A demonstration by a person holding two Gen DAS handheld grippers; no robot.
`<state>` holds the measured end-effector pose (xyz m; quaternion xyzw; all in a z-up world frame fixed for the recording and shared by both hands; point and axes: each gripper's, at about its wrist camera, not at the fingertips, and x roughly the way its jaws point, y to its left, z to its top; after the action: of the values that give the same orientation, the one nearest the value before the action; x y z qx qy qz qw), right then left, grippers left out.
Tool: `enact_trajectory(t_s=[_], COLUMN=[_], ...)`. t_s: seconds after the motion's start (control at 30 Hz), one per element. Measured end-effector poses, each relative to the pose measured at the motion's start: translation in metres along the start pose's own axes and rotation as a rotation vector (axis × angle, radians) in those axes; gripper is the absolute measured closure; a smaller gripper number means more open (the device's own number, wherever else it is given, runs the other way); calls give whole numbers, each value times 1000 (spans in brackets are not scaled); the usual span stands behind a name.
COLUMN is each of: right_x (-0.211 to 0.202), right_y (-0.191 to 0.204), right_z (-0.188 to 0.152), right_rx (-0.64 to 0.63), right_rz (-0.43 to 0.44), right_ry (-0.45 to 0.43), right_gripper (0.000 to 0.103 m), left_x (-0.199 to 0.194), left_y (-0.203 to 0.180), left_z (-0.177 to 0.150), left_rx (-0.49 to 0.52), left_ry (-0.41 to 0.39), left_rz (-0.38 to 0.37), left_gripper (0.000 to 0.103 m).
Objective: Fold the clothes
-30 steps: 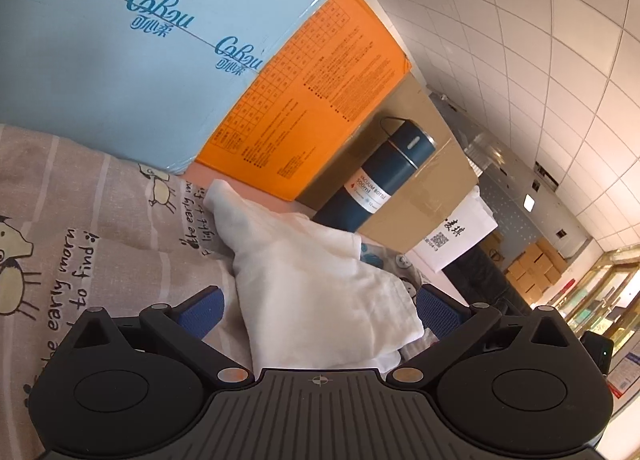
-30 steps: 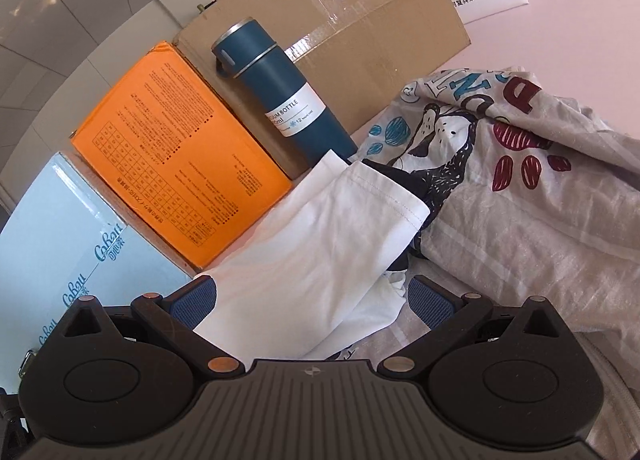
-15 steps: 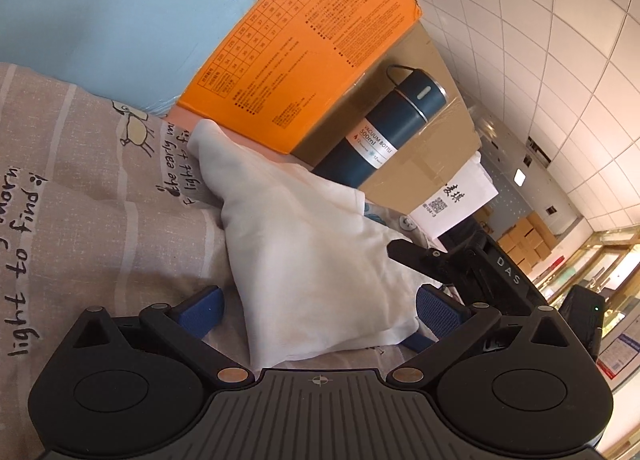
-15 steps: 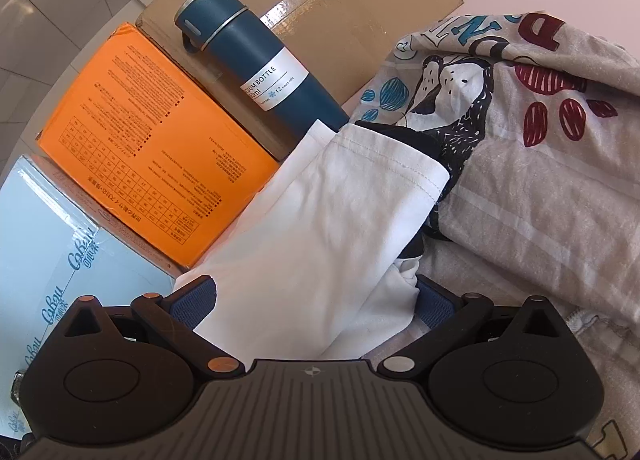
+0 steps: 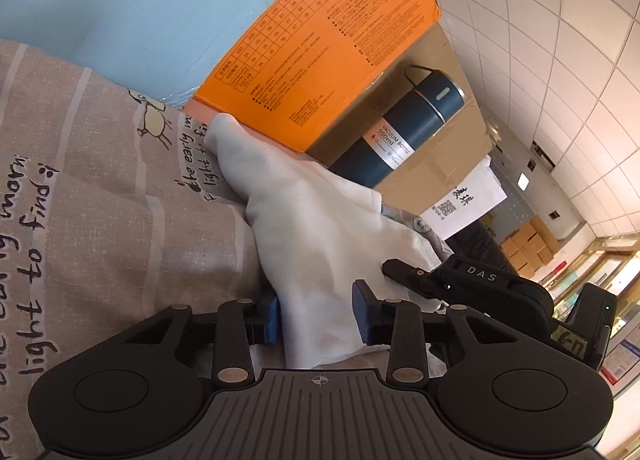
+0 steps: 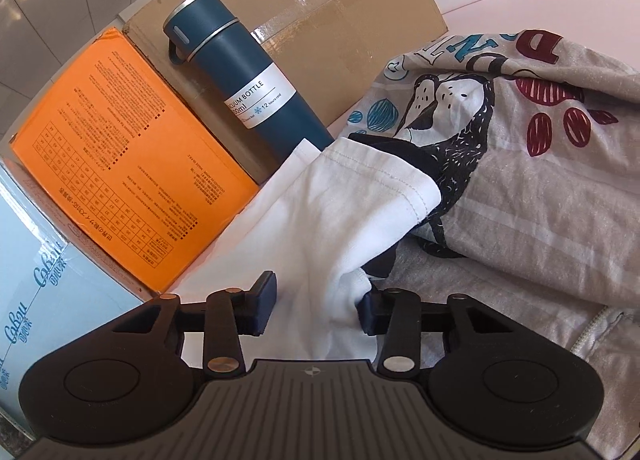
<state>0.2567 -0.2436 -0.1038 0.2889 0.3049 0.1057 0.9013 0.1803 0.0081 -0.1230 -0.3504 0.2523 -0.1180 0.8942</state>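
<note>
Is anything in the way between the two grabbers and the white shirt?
No. The white shirt already lies between the fingers of both the left gripper and the right gripper, whose jaws are closing on it. The blue bottle stands behind, clear of them.

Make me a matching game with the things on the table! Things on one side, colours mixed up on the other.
Things:
1. bottle
2. box with tables printed on it
3. cloth between the gripper fingers
4. taped carton

Colours:
A. white
B. brown
C. dark blue
D. orange

Pairs: 1-C, 2-D, 3-A, 4-B
</note>
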Motion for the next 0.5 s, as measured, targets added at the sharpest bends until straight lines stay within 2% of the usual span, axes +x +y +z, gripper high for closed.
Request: enact_trajectory(t_s=[0.1,0.27,0.5], right_x=[-8,-23,-40], right_y=[4,16,27], right_z=[0,-2,4], right_rx=[-25,-68,-74], right_rz=[46,148,314], right_ry=[-16,-50,-82], right_gripper=[83,84,85], left_x=[0,-6,-33], left_y=[2,-2,-17], left_z=[1,1,1], left_rx=[-10,17,127], left_ry=[3,-27,-177], left_rz=[-6,-20,-2], left_gripper=[87,93,95])
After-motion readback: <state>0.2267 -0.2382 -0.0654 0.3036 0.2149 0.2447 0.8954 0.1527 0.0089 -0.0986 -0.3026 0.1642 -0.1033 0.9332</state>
